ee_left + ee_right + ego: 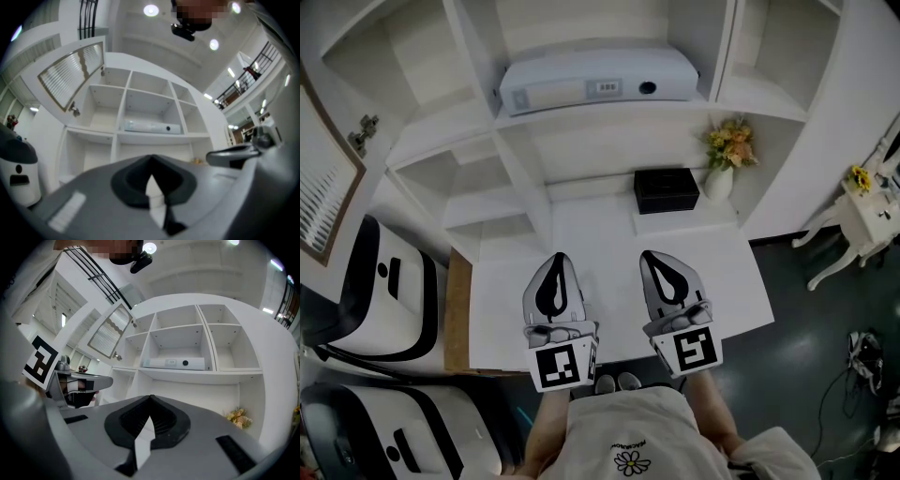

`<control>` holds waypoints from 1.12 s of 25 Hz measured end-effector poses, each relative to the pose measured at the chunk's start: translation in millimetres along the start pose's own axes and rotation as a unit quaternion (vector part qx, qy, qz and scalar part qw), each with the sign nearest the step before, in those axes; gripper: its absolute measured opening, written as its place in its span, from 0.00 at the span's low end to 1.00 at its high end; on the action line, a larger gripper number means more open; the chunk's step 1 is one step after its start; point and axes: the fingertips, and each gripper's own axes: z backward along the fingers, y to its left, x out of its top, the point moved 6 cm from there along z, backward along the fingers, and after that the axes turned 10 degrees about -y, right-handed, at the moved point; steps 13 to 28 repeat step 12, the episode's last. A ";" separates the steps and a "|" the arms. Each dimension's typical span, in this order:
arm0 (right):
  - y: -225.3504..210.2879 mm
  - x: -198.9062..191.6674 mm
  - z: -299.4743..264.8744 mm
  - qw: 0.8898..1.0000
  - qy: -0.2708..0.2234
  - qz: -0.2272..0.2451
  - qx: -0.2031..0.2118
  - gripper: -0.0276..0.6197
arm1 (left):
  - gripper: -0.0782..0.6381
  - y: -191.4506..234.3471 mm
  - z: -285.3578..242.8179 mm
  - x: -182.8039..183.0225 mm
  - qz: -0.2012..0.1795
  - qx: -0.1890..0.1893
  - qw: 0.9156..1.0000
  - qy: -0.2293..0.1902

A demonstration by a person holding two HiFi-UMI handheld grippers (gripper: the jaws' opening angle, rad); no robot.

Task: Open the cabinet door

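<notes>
1. Person's shirt (630,441) is filling the bottom of the head view.
2. Just past it, the left gripper (559,257) and the right gripper (654,255) are hovering side by side over a white table (727,281), both pointing at the shelves (609,112). The left gripper (151,161) is keeping its jaws pressed together with nothing between them. The right gripper (150,401) is doing the same.
3. Beyond the table, a black box (667,189) is sitting in a low bay, just beside a vase of flowers (724,167).
4. One shelf up, a white device (600,80) is lying with its long side across the bay.
5. Farthest, at the upper left of the shelves, the cabinet door (321,187) is standing swung open, clear of its bay. In both gripper views the door (70,75) (108,331) is showing its louvred face to the grippers. Its long axis is slanting from lower left to upper right. Metal fittings are showing along the edge nearest the shelves; which edge is carrying the hinges I cannot tell.
</notes>
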 end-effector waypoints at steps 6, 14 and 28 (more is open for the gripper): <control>-0.3 -0.1 0.2 1.000 0.001 0.003 0.001 0.04 | 0.12 1.2 0.8 -0.1 0.003 0.005 1.000 0.002; 4.4 1.8 -0.8 1.000 -0.006 -0.005 0.003 0.04 | 0.12 1.7 1.6 3.8 0.009 0.010 1.000 -0.005; 4.4 1.8 -0.8 1.000 -0.006 -0.005 0.003 0.04 | 0.12 1.7 1.6 3.8 0.009 0.010 1.000 -0.005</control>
